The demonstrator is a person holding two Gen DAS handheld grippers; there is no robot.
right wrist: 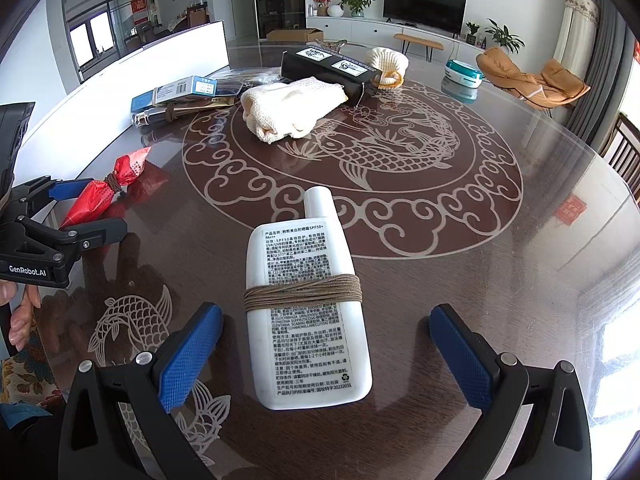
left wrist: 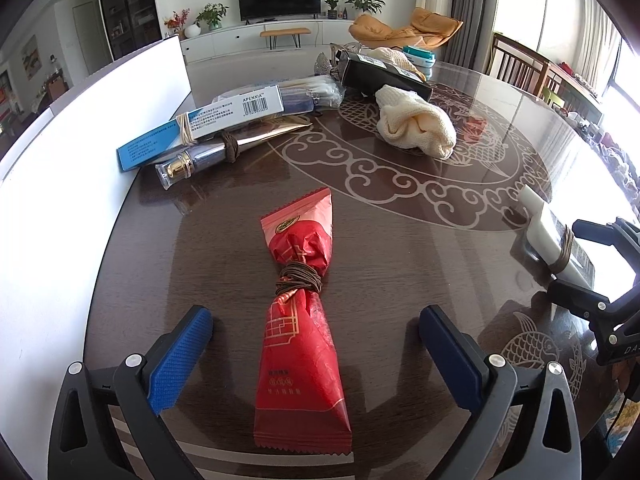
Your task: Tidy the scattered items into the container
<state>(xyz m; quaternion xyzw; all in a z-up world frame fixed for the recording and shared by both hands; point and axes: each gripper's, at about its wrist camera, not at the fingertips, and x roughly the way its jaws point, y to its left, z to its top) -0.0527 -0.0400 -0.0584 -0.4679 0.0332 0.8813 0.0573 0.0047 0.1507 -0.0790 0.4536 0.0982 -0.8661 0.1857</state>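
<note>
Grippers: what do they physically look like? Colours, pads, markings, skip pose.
Both alike: the left gripper and right gripper have black angular frames with triangular cut-outs, silver round bolt heads, and blue knurled fingers. The left one's body reads "GenRobot.AI" in white in the right wrist view. A bare hand grips its handle; no sleeve shows.

White bottle between spread right tool fingers.

1. A snack packet is lying on the desk, between the left claw's spread fingers.
2. A sunscreen bottle is lying to its right, between the right claw's fingers.
3. A knitted cloth is resting farther back, with a carton sitting behind it.
4. A medicine box is leaning on a cosmetic tube at the left.
</note>
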